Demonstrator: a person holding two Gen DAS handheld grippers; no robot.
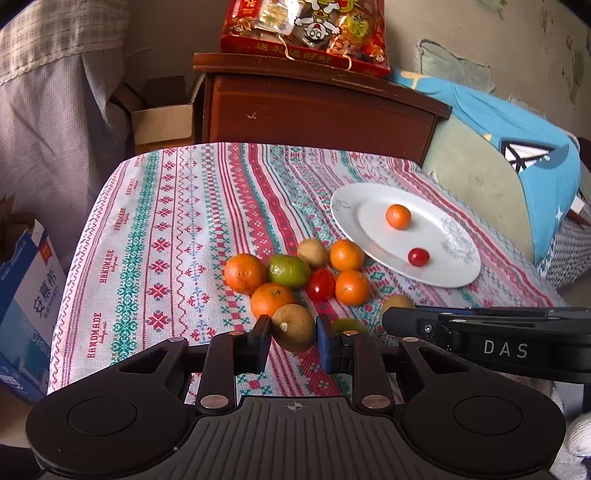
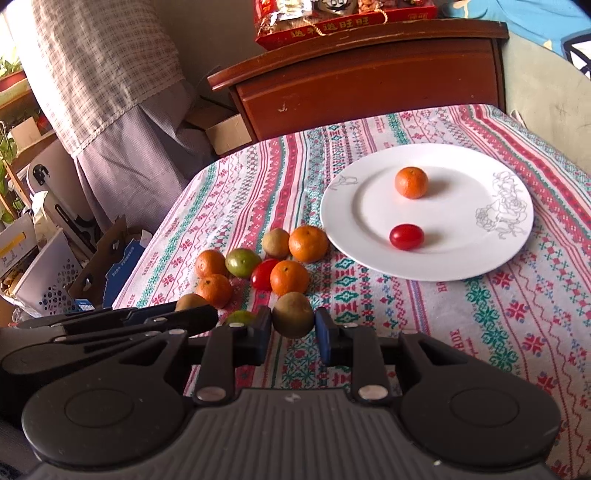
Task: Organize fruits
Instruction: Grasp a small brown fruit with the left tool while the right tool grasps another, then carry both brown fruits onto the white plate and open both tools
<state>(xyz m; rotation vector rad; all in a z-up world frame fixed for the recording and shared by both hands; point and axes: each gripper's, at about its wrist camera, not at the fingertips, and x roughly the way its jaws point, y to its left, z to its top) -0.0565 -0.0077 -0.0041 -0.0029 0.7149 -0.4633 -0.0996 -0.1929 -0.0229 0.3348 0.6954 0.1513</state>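
In the left wrist view my left gripper (image 1: 293, 330) is shut on a brown round fruit (image 1: 293, 326) just above the patterned cloth. In the right wrist view my right gripper (image 2: 293, 326) is shut on a second brown fruit (image 2: 293, 318). The two grippers sit side by side at the near end of a fruit pile: several mandarins (image 1: 244, 273), a green fruit (image 1: 289, 270), a cherry tomato (image 1: 320, 283) and another brown fruit (image 1: 312, 252). A white plate (image 2: 332, 221) to the right holds one mandarin (image 2: 411, 182) and one cherry tomato (image 2: 406, 236). A second green fruit (image 2: 240, 316) is half hidden between the grippers.
A wooden cabinet (image 1: 317, 110) with a red snack pack (image 1: 306, 33) stands behind the table. A blue pillow (image 1: 517, 129) lies at the right. Cardboard boxes (image 1: 162, 118) and a blue carton (image 1: 26, 295) sit past the table's left edge.
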